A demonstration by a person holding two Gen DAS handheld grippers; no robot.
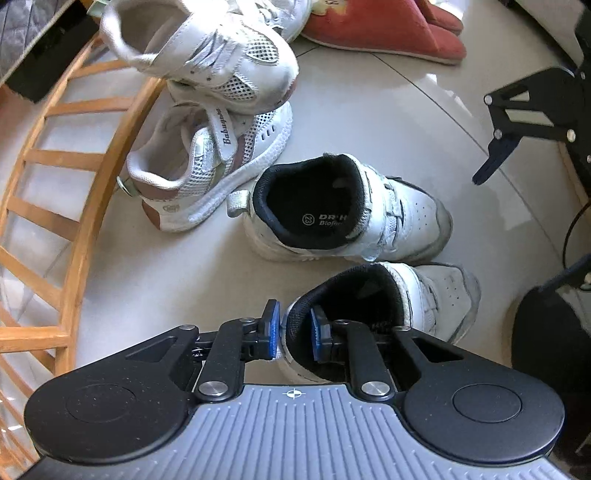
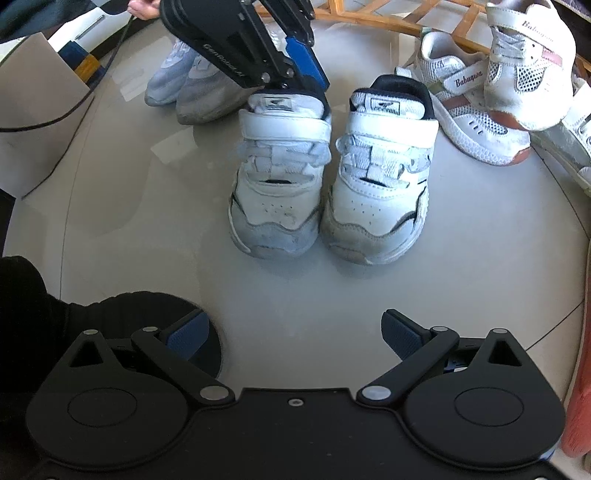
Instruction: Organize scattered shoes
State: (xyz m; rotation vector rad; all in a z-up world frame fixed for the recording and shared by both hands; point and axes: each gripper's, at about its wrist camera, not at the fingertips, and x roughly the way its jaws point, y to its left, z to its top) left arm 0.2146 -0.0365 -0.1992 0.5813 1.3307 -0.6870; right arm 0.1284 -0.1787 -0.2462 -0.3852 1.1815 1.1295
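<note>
Two small white shoes with dark linings stand side by side on the pale floor, toes toward the right wrist camera. My left gripper (image 1: 295, 330) points straight down and is shut on the heel collar of the nearer white shoe (image 1: 436, 295), one pad outside the heel and one inside the opening. From the right wrist view the left gripper (image 2: 295, 70) sits over that shoe (image 2: 280, 177), with its mate (image 2: 380, 177) right beside it. My right gripper (image 2: 295, 339) hovers in front of the toes, open, with nothing between its fingers.
Two white-and-pink mesh sneakers (image 1: 207, 162) lie against a curved wooden rack (image 1: 74, 184), one propped on the other. Red slippers (image 1: 388, 33) lie beyond them. A grey pair (image 2: 184, 85) stands behind the left gripper. A dark sleeve (image 2: 29, 295) fills the lower left.
</note>
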